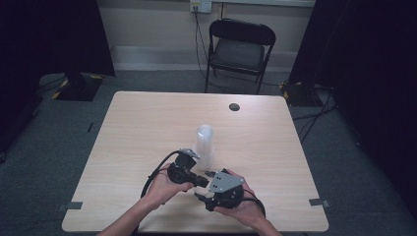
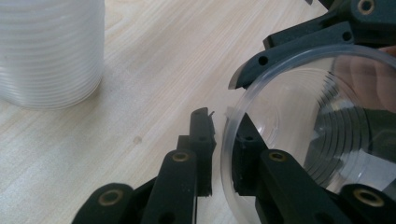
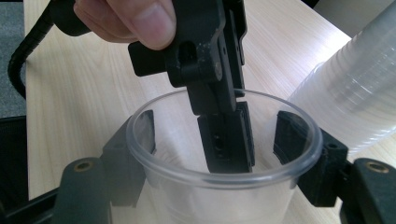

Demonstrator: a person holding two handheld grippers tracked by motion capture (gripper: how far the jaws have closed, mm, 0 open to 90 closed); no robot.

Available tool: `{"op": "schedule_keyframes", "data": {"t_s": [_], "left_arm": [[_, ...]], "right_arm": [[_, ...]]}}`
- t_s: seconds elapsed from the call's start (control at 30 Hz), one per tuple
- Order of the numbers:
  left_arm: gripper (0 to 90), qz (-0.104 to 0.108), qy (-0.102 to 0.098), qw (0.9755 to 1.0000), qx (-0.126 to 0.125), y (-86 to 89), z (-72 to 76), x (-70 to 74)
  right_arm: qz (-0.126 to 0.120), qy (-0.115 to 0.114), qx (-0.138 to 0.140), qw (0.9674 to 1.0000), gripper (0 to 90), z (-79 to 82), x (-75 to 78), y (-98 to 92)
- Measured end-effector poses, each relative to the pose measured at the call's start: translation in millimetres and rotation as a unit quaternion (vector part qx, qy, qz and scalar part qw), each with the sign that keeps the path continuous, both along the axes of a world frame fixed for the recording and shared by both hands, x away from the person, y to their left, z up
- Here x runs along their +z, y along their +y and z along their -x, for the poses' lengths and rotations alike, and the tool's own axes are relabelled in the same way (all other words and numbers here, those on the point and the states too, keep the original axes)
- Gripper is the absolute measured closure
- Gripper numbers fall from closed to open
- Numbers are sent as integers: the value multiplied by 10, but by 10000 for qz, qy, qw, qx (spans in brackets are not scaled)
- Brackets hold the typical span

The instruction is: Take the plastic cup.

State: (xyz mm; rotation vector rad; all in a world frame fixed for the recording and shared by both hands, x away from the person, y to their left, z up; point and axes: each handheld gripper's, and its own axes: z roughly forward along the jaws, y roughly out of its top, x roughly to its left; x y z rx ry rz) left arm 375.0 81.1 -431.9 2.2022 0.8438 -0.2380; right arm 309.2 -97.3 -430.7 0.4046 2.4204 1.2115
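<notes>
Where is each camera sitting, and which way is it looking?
High view: above the person's side, looking forward and down on the table, the cup stack, the left hand and right hand.
Left gripper view: rides the left gripper, looking along its jaws, which straddle the clear cup at its rim.
Right gripper view: rides the right gripper, looking along its jaws clamped outside that cup; the left hand's thumb shows above.
Shared: both gripper views show the clear cup and the cup stack.
</notes>
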Motion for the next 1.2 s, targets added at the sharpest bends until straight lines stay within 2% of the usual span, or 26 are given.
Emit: {"op": "schedule_keyframes", "data": {"t_s": [0.1, 0.17, 0.23, 0.4, 0.47, 0.53, 0.6, 0.67, 0.87, 0.93, 1.07, 1.2], "left_arm": [[794, 72, -42, 10000, 9, 12, -4, 0], [746, 24, -146, 9998, 100, 20, 1, 8], [720, 84, -117, 9999, 95, 29, -3, 10], [676, 116, -240, 9996, 137, 48, 1, 24], [638, 193, -308, 9991, 198, 50, 7, 24], [585, 229, -472, 9981, 314, 51, 26, 22], [578, 275, -551, 9975, 358, 52, 37, 20], [557, 218, -652, 9970, 356, 50, 47, 23], [469, 222, -795, 9955, 455, 61, 50, 25], [424, 254, -764, 9954, 513, 66, 40, 19], [366, 258, -871, 9946, 511, 76, 38, 25], [334, 391, -968, 9928, 588, 92, 43, 49]], "right_arm": [[-22, 9, -33, 10000, 293, -12, 4, -10], [-26, 10, -64, 10000, 296, -22, 7, -20], [-47, 12, -127, 9999, 297, -30, 12, -31], [-72, 24, -166, 9998, 297, -36, 18, -42], [-84, 31, -185, 9998, 298, -40, 24, -52], [-107, 46, -230, 9997, 298, -51, 30, -68], [-149, 181, -272, 9994, 299, -69, 33, -81], [-154, 184, -289, 9993, 299, -76, 33, -86], [-162, 196, -322, 9992, 299, -80, 40, -98], [-169, 196, -338, 9991, 299, -84, 42, -103], [-176, 212, -377, 9989, 299, -88, 42, -106], [-193, 206, -417, 9987, 299, -101, 47, -123]]}}
